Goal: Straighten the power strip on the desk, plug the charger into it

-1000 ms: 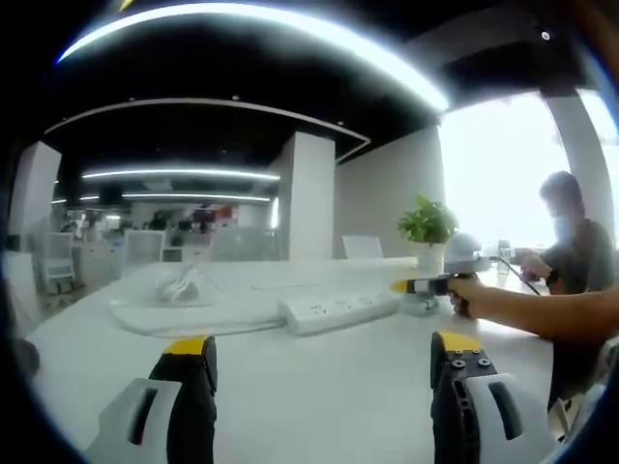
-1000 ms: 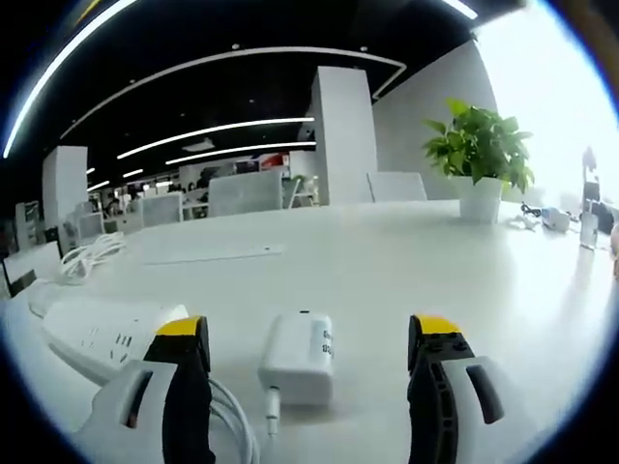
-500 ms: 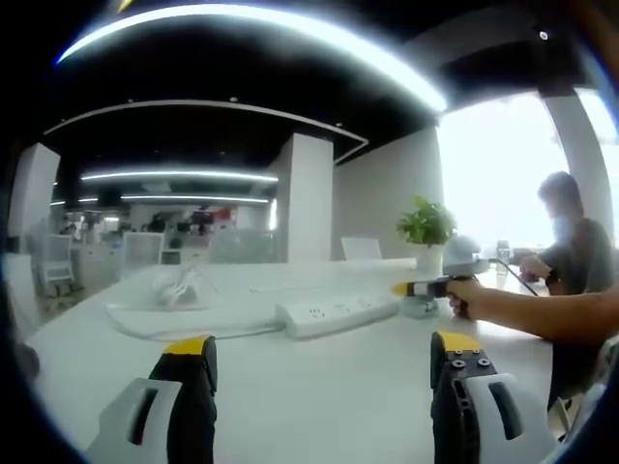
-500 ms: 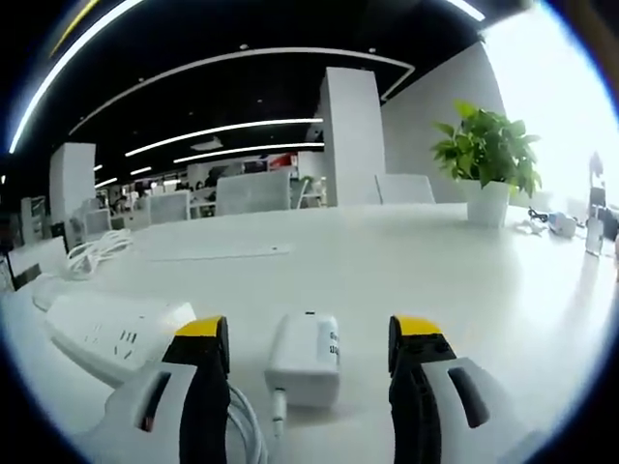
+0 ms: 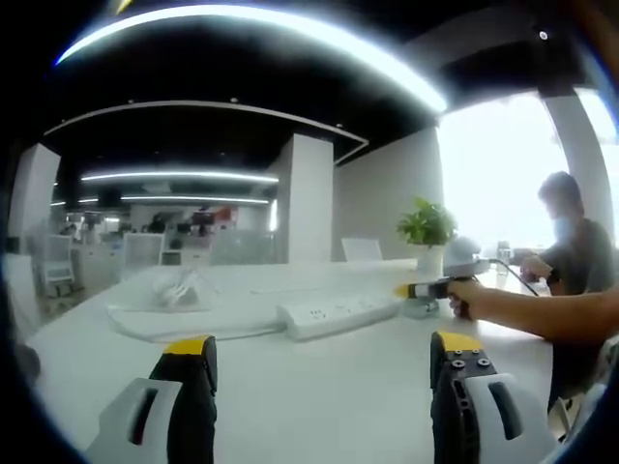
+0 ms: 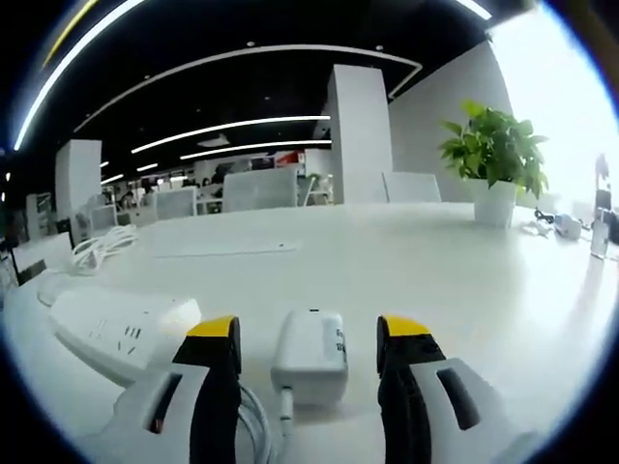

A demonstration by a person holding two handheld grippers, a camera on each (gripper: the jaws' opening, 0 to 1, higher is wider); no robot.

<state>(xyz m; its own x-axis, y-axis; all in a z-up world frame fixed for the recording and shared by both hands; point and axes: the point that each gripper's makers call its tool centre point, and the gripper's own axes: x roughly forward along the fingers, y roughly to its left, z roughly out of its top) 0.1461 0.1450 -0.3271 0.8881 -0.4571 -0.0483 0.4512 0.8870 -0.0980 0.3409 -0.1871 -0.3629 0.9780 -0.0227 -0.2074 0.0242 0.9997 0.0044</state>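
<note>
I see the charger [image 6: 309,356] lying flat on the white table [image 6: 435,271], between the two jaws of my right hand-held gripper [image 6: 309,333]; the jaws stand either side of it with a gap left on both flanks, so they are parted and not pinching it. Its white cable [image 6: 256,425] curls away at the near left, under the left jaw. Just to the left of the charger lies the power strip [image 6: 121,324], its near end beside the left jaw.

In the left gripper view the power strip [image 5: 338,312] lies in the middle of the table [image 5: 309,396], slanting across it, well ahead of my left hand-held gripper [image 5: 319,350], whose jaws are spread wide with nothing between them. The right hand-held gripper [image 5: 426,287] comes in from the right, at the strip's right end.

Farther off, a coil of white cord [image 5: 179,285] rests on the far left of the table. A potted plant [image 6: 493,155] stands at the far right (a person [image 5: 575,242] sits beyond it).
</note>
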